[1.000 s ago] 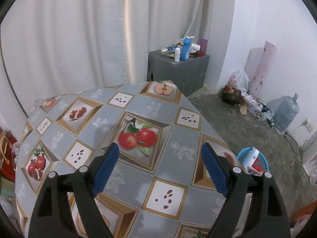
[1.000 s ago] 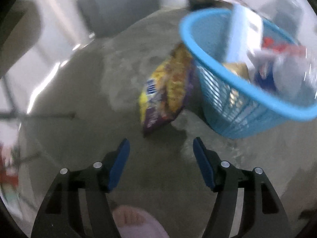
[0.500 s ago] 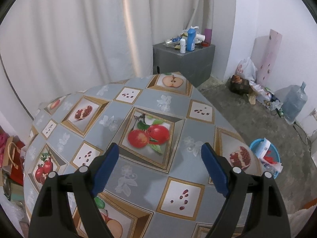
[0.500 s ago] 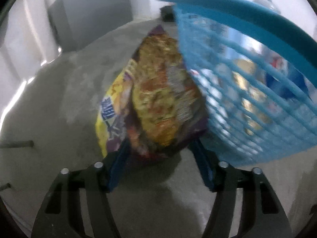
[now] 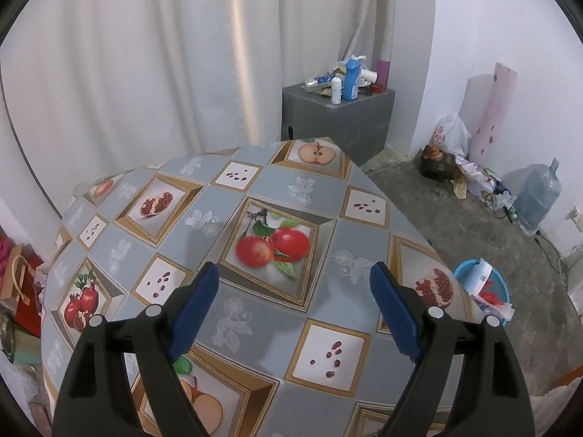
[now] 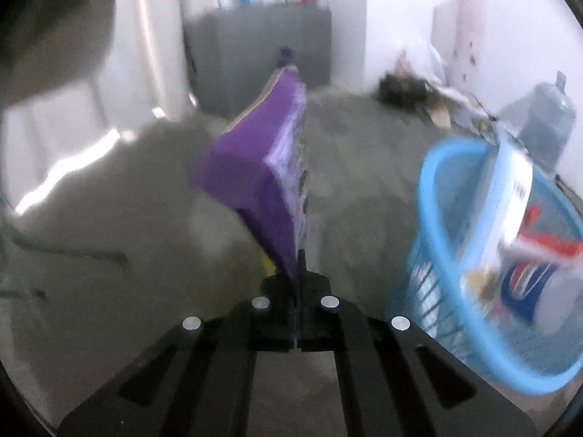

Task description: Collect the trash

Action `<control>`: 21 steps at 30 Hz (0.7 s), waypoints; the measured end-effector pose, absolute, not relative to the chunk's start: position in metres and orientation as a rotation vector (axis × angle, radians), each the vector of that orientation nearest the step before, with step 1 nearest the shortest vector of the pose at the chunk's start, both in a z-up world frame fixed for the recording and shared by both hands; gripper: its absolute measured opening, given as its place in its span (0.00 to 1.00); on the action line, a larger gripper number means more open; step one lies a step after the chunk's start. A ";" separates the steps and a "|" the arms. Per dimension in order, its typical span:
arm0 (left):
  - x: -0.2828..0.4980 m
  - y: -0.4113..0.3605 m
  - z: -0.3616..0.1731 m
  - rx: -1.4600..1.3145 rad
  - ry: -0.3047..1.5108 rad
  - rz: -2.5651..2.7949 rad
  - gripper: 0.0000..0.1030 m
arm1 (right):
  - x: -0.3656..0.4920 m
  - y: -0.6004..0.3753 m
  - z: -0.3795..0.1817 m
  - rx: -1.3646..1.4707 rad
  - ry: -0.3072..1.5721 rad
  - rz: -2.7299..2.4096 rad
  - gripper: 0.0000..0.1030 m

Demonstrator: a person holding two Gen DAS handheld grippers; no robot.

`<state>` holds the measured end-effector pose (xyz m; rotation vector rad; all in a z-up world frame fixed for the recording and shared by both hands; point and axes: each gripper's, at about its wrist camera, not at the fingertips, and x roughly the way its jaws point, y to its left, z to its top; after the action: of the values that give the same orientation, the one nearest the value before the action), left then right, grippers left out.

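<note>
Your right claw (image 6: 297,284) is clamped on the bottom edge of the purple foil snack bag (image 6: 262,178), which stands up off the concrete floor just left of the blue plastic mesh basket (image 6: 430,218) of trash. The bag looks light, crinkly and slippery, so I'd keep the pinch on that flat sealed edge. Your left claw (image 5: 293,306) hangs wide and empty above the near edge of the fruit-patterned bench (image 5: 255,189).
</note>
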<state>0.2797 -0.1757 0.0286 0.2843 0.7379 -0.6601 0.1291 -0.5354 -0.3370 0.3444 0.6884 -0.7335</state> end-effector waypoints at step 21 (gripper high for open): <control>0.194 -0.125 0.043 0.119 0.704 -0.731 0.80 | -0.050 -0.701 -0.314 1.297 0.705 -0.868 0.50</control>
<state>0.1943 -0.1250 0.0433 0.1193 0.7044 -0.7310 -0.0496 -0.7008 -0.3139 1.2972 0.7048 -0.8677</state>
